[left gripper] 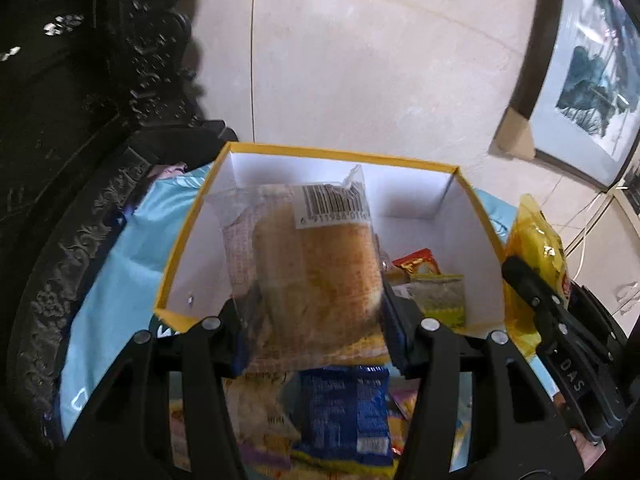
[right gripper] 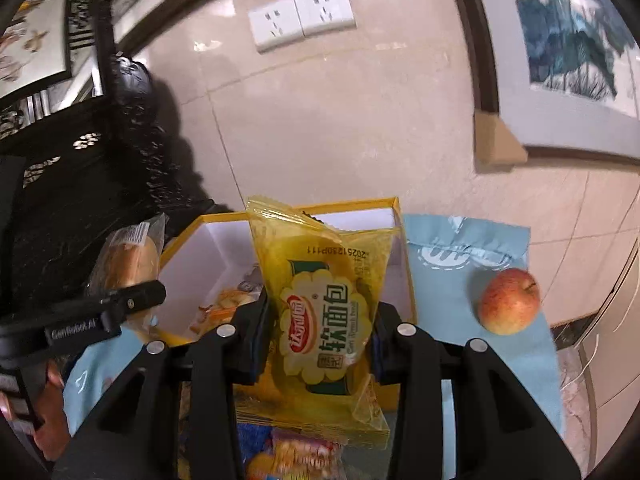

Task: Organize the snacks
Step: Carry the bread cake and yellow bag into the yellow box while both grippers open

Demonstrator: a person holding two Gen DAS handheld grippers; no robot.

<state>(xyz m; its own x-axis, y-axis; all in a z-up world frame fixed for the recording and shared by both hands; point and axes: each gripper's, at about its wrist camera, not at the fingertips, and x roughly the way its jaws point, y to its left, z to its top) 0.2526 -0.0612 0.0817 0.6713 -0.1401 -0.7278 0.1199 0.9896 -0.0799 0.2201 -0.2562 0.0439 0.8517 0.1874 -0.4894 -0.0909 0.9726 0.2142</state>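
The left gripper (left gripper: 316, 312) was clamped on a clear-wrapped bread roll (left gripper: 316, 264), which stood between its jaws above the near wall of the yellow-rimmed box (left gripper: 340, 156). Beyond the right jaw, small snack packets (left gripper: 436, 292) lay on the box floor. Below the jaws lay a blue packet (left gripper: 344, 416). The right gripper (right gripper: 320, 344) was clamped on a yellow soft-bread packet (right gripper: 324, 304), held upright between its jaws in front of the box. Right of that jaw pair, an apple (right gripper: 509, 301) rested on the light-blue cloth (right gripper: 452, 304).
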